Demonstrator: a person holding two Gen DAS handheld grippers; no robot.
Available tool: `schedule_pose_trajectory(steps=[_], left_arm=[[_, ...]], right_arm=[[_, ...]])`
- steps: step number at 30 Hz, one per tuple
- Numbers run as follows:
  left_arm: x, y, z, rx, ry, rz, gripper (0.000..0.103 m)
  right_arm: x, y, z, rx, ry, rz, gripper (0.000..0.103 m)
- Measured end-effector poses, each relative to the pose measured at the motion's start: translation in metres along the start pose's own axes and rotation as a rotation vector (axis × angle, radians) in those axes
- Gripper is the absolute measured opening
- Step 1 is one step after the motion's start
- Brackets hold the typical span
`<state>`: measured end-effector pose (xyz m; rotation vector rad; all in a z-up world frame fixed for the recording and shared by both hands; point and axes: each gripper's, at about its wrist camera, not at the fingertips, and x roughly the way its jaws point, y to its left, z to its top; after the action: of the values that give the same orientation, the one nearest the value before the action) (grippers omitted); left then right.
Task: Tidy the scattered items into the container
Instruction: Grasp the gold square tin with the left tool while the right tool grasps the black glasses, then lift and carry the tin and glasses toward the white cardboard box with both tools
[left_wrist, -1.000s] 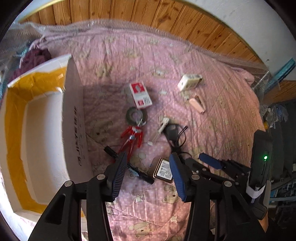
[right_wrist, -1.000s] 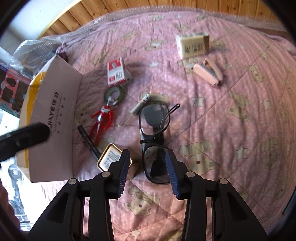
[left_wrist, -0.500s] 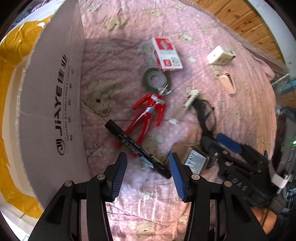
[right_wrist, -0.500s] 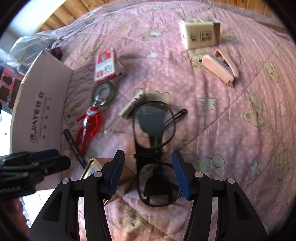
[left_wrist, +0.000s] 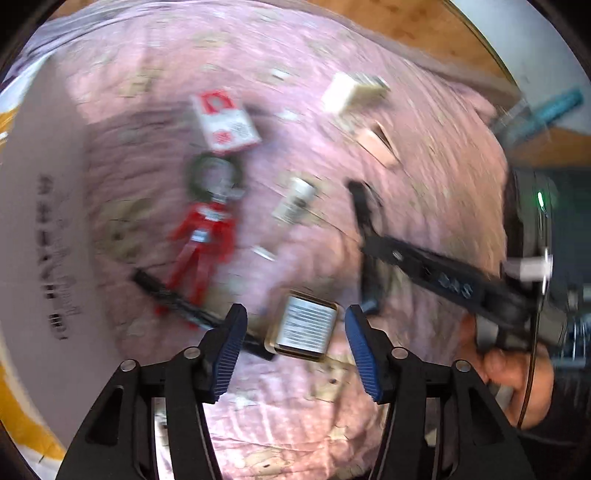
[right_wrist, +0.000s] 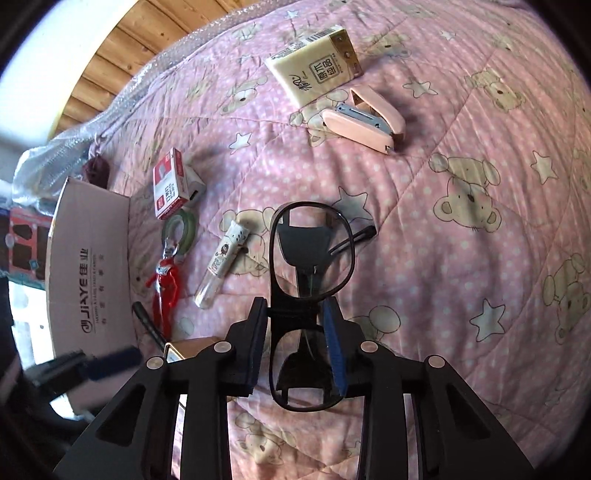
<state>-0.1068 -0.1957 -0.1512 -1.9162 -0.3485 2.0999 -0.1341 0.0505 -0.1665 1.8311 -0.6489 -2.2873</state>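
The black-framed glasses (right_wrist: 308, 291) are seen lying on the pink quilt (right_wrist: 461, 258), gripped at the bridge between the closed-in jaws of the right gripper (right_wrist: 297, 347); this grip is shown only in the right wrist view. In the blurred left wrist view, the left gripper (left_wrist: 293, 347) is held with jaws apart above a gold-rimmed tin (left_wrist: 302, 325) and a black marker (left_wrist: 184, 302). A red figure (right_wrist: 164, 280), tape roll (right_wrist: 180, 230), stapler (right_wrist: 364, 120) and cardboard box (right_wrist: 90, 273) are placed nearby.
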Motion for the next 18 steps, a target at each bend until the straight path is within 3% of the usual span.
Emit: schedule_pose_trajectory(steps=[2,3,4,8,9,11,18], left_arm=[[0.011,-0.006,-0.002,0.028,0.04,-0.014,0.062],[0.013,-0.01,-0.003,0.048,0.032,0.004,0.069],[0.016,-0.013,-0.002,0.062,0.029,0.025,0.069],[0.036,-0.008,-0.003,0.058,0.073,0.064,0.067],[0.04,-0.006,-0.004,0.056,0.083,0.071,0.06],[0.042,-0.003,-0.004,0.055,0.074,0.075,0.056],[0.033,0.004,-0.006,0.047,0.042,0.052,0.054]], right_arm=[[0.002,-0.006,-0.001,0.027,0.004,0.009,0.042],[0.003,-0.012,-0.003,0.045,0.006,0.015,0.045],[0.005,-0.015,-0.004,0.054,0.009,0.015,0.048],[0.005,-0.024,-0.006,0.073,0.012,0.03,0.041],[0.003,-0.028,-0.005,0.079,0.011,0.036,0.041],[0.0,-0.036,-0.004,0.121,0.008,0.064,0.036],[-0.002,-0.051,-0.004,0.167,-0.003,0.082,0.036]])
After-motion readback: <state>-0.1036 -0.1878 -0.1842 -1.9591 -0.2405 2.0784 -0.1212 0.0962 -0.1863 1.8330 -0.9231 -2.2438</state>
